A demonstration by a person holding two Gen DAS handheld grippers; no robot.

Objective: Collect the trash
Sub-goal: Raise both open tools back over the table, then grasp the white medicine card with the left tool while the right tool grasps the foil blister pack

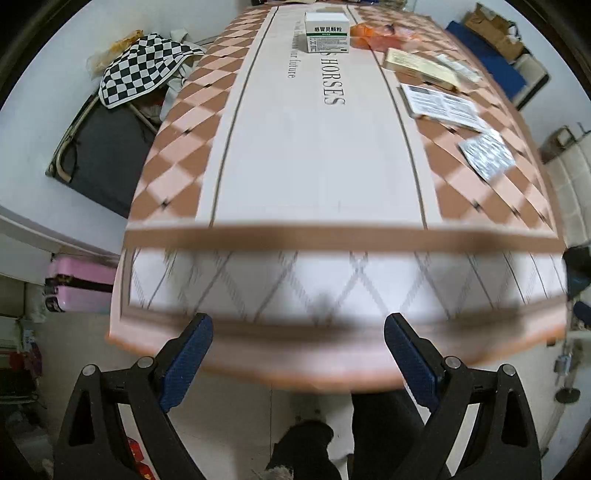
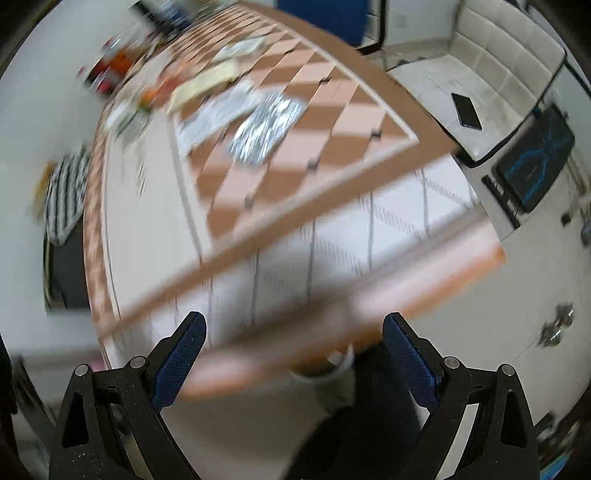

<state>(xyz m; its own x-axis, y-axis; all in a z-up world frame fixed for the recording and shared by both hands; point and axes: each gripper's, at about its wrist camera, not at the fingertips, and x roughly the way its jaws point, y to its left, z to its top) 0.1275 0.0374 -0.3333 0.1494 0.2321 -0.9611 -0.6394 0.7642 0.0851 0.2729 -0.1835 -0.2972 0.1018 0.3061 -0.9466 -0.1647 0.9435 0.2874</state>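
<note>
foil blister pack [image 1: 487, 155] flat on table [image 1: 303, 166] right side, long axis slanting toward the far-right edge | leaflet [image 1: 441, 103], white box [image 1: 327, 32] beyond (box upright) | left gripper [image 1: 298, 358], right gripper [image 2: 294, 354] both spread wide, empty, short of table's near edge

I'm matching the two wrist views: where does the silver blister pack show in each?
Left wrist: silver blister pack at right of the table, nearest of the items there.
Right wrist: blurred, upper centre, on the checkered border.
Shared landmark: the printed leaflet just beyond it.
</note>
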